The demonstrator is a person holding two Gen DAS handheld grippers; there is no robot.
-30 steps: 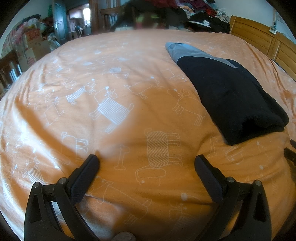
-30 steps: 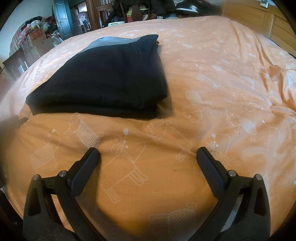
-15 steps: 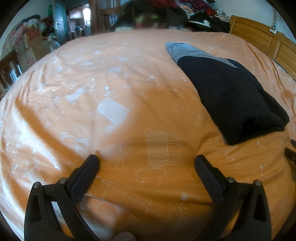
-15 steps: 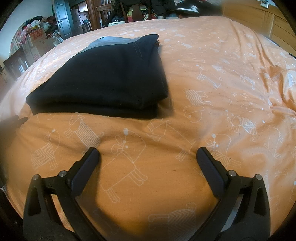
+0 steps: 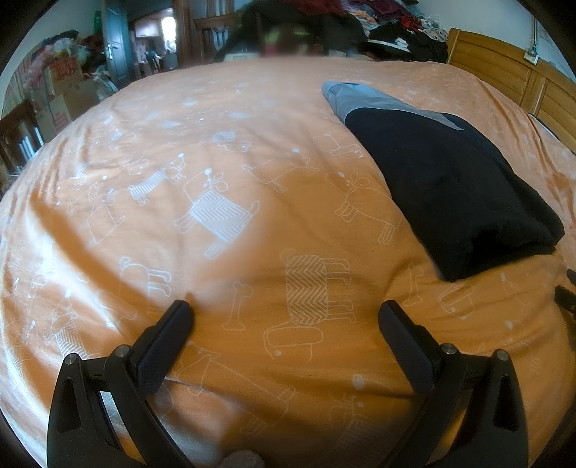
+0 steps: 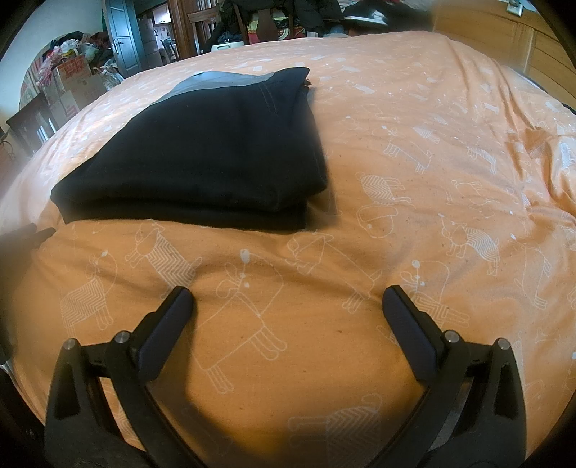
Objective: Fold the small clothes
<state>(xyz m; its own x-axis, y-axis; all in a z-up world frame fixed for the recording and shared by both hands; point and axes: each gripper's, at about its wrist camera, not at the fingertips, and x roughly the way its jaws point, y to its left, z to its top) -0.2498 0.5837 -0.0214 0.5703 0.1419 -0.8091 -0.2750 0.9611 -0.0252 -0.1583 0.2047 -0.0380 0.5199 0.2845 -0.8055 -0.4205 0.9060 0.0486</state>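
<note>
A black garment with a grey band [image 5: 450, 180] lies folded flat on the orange bed cover, to the right in the left wrist view. In the right wrist view the same folded garment [image 6: 216, 151] sits ahead and to the left. My left gripper [image 5: 284, 313] is open over bare cover, well left of the garment, nothing between its fingers. My right gripper [image 6: 288, 298] is open too, just short of the garment's near folded edge, holding nothing.
The orange bed cover [image 5: 216, 162] with white animal drawings fills both views. A wooden headboard [image 5: 504, 61] stands at the right. Piles of clothes [image 5: 396, 28] lie past the far edge. Cardboard boxes [image 6: 75, 82] and a door [image 6: 122, 36] are at the far left.
</note>
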